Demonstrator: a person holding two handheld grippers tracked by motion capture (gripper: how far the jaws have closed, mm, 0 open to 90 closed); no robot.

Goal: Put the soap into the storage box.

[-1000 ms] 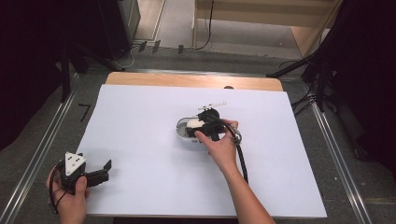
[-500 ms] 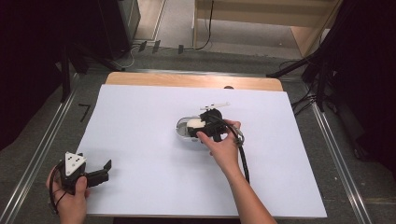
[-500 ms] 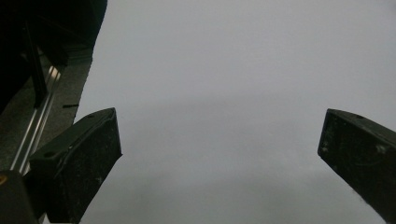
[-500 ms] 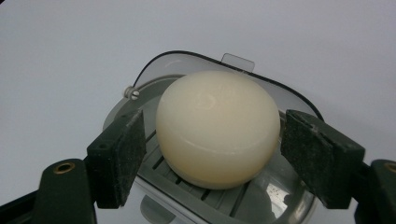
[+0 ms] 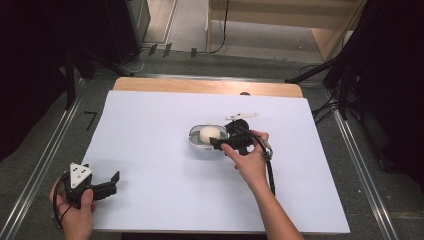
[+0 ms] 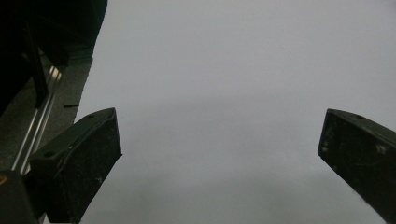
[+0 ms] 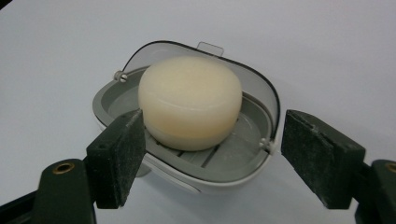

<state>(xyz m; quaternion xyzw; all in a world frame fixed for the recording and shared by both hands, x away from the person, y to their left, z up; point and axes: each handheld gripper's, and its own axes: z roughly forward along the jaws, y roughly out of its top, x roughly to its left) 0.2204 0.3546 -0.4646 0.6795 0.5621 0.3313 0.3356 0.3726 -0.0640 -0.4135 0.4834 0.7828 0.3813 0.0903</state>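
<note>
Right tongs (image 7: 205, 158): spread wide, matte black pads with a gritty face, one on each side of the soap dish and apart from its rim; in the high view they sit at the dish's 3 o'clock side (image 5: 231, 139).
Left tongs (image 6: 219, 154): spread, holding nothing, over bare white sheet; in the high view at 8 o'clock on the surface (image 5: 102, 184), near the front left corner.
Soap (image 7: 190, 101): a round, cream, smooth-skinned cake with a flat top and soft edges, lying inside the dish (image 5: 209, 133).
Soap dish (image 7: 219, 170): grey plastic, rounded oblong, slatted floor; a clear hinged lid (image 7: 259, 84) stands open behind the soap at 12 o'clock. It rests near the middle of the surface (image 5: 194, 142).
Surface (image 5: 160, 125): covered by a smooth white sheet, a wooden strip (image 5: 200, 86) showing along the far edge.
Open room: wide bare sheet lies all round the dish; metal rails (image 5: 45, 155) run along both sides, beyond the sheet's edges.
</note>
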